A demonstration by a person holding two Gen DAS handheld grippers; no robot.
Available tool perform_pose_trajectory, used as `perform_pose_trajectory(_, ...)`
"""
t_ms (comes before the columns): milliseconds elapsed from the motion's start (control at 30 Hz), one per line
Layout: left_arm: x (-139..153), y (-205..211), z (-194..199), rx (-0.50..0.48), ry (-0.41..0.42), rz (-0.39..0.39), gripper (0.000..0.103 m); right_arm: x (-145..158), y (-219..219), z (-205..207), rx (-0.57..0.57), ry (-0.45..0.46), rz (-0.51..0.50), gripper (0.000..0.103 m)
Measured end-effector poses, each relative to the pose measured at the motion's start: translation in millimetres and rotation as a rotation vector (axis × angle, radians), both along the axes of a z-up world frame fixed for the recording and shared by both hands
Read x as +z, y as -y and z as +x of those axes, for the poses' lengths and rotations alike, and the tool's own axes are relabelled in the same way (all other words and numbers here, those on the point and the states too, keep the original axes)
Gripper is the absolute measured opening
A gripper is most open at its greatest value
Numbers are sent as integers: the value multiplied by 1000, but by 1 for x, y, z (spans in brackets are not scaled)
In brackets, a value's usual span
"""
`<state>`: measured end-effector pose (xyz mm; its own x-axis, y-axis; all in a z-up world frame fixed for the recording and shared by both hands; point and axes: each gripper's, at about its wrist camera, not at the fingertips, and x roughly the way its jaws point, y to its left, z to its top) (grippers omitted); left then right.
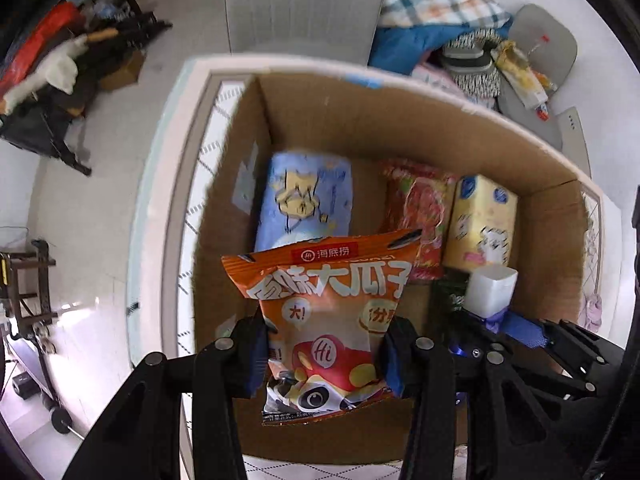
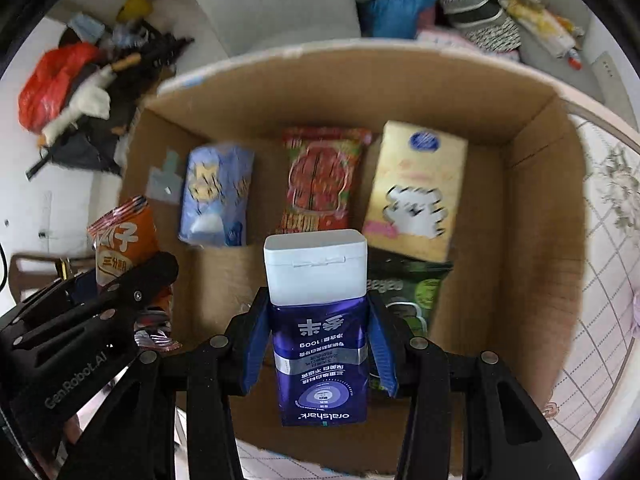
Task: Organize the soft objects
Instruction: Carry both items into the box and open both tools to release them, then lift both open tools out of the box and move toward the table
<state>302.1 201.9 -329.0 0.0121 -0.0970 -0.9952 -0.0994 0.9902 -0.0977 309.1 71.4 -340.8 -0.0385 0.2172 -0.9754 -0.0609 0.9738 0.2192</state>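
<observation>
My left gripper (image 1: 324,354) is shut on an orange sunflower-seed bag (image 1: 328,308) and holds it over the near left part of a cardboard box (image 1: 360,120). My right gripper (image 2: 320,344) is shut on a purple toothpaste tube with a white cap (image 2: 318,312), held over the box (image 2: 360,84) near its front. Inside the box lie a blue tissue pack (image 2: 216,196), a red snack bag (image 2: 320,180), a yellow tissue pack (image 2: 416,192) and a green bag (image 2: 412,292). The orange bag (image 2: 124,248) and left gripper show at the left of the right wrist view.
The box sits on a bed with a quilted white cover (image 2: 608,240). Beyond it are a white cabinet (image 1: 304,4), a pile of bedding and clothes (image 1: 436,20), and clutter with a red bag (image 2: 52,80) on the floor at the left.
</observation>
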Motion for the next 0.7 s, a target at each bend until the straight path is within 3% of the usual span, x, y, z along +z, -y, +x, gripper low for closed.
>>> perform_pose_trajectory(333, -31, -7, -5, 32, -158, -65, 48, -44, -12, 8, 61, -162, 5, 52)
perform_pose_trajectory(367, -31, -7, -6, 36, -162, -64, 49, -44, -12, 8, 69, -170, 3, 56)
perform_pose_trajectory(433, -27, -7, -10, 39, -154, -62, 55, -41, -12, 7, 88, -158, -14, 61)
perform_pose_trajectory(500, -21, -4, -13, 25, -144, -26, 70, -37, -11, 6, 91, -142, -27, 61)
perform_pose_trajectory(600, -11, -2, -19, 13, -121, 15, 83, -27, -5, 0, 94, -119, -46, 62)
perform_pose_trajectory(700, 0, -1, -28, 7, -96, 36, 94, -18, 2, -8, 98, -82, -87, 76)
